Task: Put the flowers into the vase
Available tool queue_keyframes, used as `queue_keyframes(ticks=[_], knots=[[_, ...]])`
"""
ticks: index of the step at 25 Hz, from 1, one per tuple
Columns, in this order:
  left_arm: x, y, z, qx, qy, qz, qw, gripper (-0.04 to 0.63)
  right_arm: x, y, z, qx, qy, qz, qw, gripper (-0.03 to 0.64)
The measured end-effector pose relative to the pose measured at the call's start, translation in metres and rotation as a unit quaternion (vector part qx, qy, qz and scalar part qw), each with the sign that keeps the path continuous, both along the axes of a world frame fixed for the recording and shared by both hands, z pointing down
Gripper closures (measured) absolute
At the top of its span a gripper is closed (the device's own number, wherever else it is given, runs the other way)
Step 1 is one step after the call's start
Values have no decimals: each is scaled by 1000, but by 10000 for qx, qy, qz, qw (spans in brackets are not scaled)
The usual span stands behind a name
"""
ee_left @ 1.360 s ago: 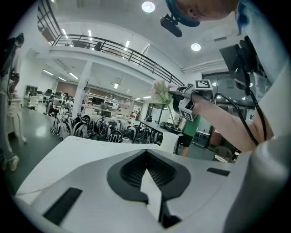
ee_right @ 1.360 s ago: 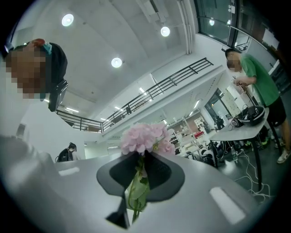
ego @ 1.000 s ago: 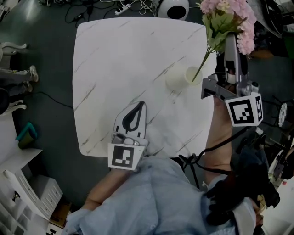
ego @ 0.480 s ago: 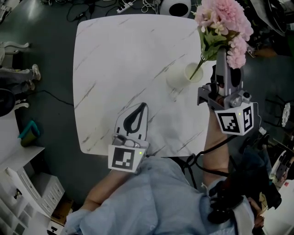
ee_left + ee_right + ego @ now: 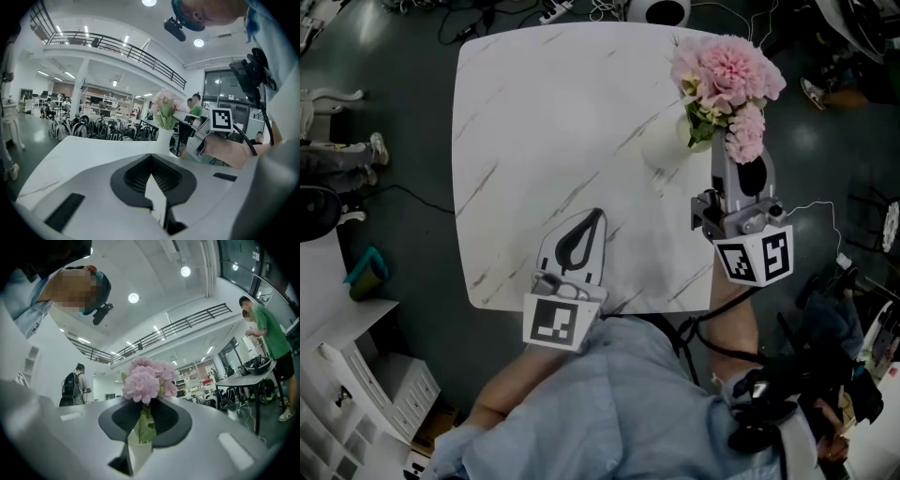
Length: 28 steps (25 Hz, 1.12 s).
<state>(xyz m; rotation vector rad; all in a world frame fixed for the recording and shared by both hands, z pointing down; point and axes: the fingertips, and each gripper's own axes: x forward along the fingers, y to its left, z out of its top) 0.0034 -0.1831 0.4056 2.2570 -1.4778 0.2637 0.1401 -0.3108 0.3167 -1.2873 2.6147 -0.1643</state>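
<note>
Though the one bunch of flowers [image 5: 727, 80] hides most of the single vase [image 5: 164, 139] it stands in, I see my right gripper [image 5: 731, 155] opening on the stems. My left gripper [image 5: 596, 216] is closed and empty.

You are seeing the pink flowers [image 5: 727, 80] standing upright, green stems sitting in the white vase [image 5: 661, 150], which is resting near the desk's [image 5: 544, 112] far right edge.

text: none legible | labels: none | numbers: none | brands: none
</note>
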Motion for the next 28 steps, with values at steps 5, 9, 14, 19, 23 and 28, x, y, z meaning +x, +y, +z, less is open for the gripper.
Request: queue_keyframes(ticks=[5, 9, 14, 19, 23, 28], knots=[[-2, 25, 7, 110, 12, 83, 9999, 591, -8, 32, 31, -155, 458, 66, 9988, 535], [-2, 32, 0, 210, 27, 169, 9996, 590, -10, 40, 43, -365, 788, 173, 9961, 456], [-9, 34, -9, 375, -5, 234, 9990, 590, -7, 55, 64, -765, 1088, 343, 9905, 403], [-12, 37, -21, 543, -10, 272, 9982, 591, 2, 83, 82, -1256, 1088, 577, 9844, 400], [-12, 35, -35, 851, 96, 221, 9961, 591, -5, 112, 79, -1492, 937, 470, 9832, 402], [-13, 38, -41, 938, 56, 192, 9954, 590, -29, 144, 65, -1631, 756, 259, 9834, 460]])
